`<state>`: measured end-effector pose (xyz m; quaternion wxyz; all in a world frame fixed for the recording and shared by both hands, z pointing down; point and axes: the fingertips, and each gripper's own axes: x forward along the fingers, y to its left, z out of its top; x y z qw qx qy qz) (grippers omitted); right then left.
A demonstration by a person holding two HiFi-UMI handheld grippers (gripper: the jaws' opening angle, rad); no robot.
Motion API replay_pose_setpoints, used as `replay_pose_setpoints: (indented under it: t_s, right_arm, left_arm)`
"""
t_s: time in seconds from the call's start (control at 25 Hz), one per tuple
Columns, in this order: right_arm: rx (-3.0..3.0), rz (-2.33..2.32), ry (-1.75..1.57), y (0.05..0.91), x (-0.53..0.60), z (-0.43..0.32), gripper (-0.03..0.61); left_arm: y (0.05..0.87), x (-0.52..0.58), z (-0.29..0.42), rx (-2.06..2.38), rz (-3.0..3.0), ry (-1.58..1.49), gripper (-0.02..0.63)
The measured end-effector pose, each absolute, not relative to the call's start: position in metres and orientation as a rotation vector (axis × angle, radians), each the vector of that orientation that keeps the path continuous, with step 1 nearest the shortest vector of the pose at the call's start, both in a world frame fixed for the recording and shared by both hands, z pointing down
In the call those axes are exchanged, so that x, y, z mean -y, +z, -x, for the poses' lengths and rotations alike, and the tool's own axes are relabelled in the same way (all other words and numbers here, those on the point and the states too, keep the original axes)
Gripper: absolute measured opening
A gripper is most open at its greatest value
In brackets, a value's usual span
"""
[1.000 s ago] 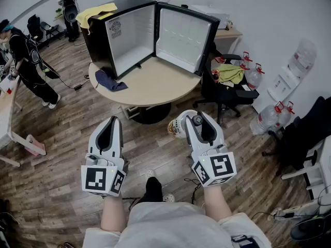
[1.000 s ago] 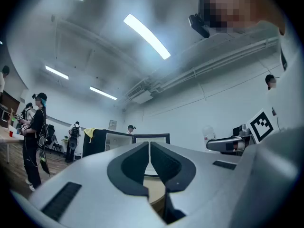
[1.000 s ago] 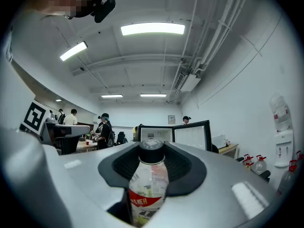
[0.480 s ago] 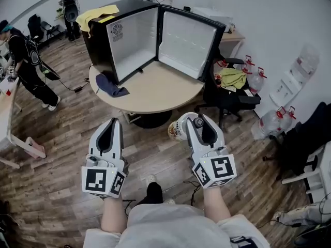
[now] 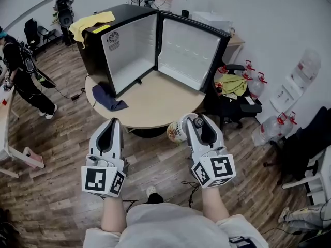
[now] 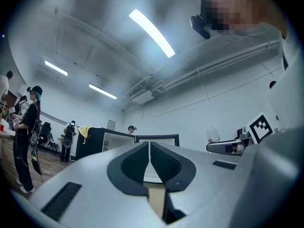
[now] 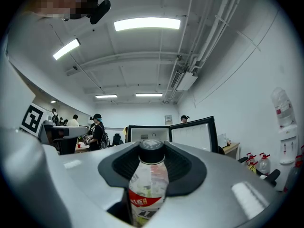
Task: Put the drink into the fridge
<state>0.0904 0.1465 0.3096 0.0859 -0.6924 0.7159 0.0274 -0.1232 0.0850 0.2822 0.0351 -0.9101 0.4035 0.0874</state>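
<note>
Drink bottle [image 7: 149,186]: clear plastic with a dark cap and a red-and-white label, clamped between the two jaws of the right gripper [image 5: 195,122]. The dark pads press on its neck and shoulder from either side, and the jaws stand wide around it. The bottle is in the air above the wooden floor [image 5: 57,154], just short of the near edge of the round table [image 5: 155,105] and well apart from the fridge.

Left gripper [image 5: 110,124]: level with the right one, over the floor. Its jaws are drawn together with only a thin seam between the pads, and nothing lies in them.

Mini fridge [image 5: 119,40]: black, standing on the far side of the table, its white interior facing the person. The fridge door [image 5: 189,45] is swung wide to the right. A yellow cloth [image 5: 88,20] lies on the fridge's top; a dark blue cloth [image 5: 109,97] lies on the table at the fridge's left front corner.

Surroundings: right of the table, a black office chair [image 5: 227,105] bears a yellow-green cloth [image 5: 234,81]. Large water jugs [image 5: 269,120] stand on the floor beyond it, near the wall. A person in dark clothes [image 5: 23,71] stands at the far left.
</note>
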Motion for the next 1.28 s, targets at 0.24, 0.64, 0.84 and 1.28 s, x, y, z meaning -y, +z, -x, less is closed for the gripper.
replay_pose_setpoints:
  t_s: [0.24, 0.64, 0.84, 1.28]
  right_arm:
    - [-2.106, 2.072, 0.098, 0.306, -0.104, -0.101, 0.161]
    - [-2.07, 2.103, 0.091, 0.31, -0.05, -0.099, 0.161]
    - [-2.081, 2.116, 0.054, 0.316, -0.028, -0.097, 0.161]
    - [-2.111, 2.083, 0.064, 0.309, 0.066, -0.115, 0.161]
  left_arm:
    - [0.279, -0.042, 0.11, -1.202, 2.804, 0.278, 0.019]
    - [0.288, 0.017, 0.112, -1.175, 2.846, 0.285, 0.02]
    - [0.297, 0.041, 0.116, -1.201, 2.868, 0.289, 0.02]
    - [0.294, 0.122, 0.121, -1.318, 2.817, 0.306, 0.02]
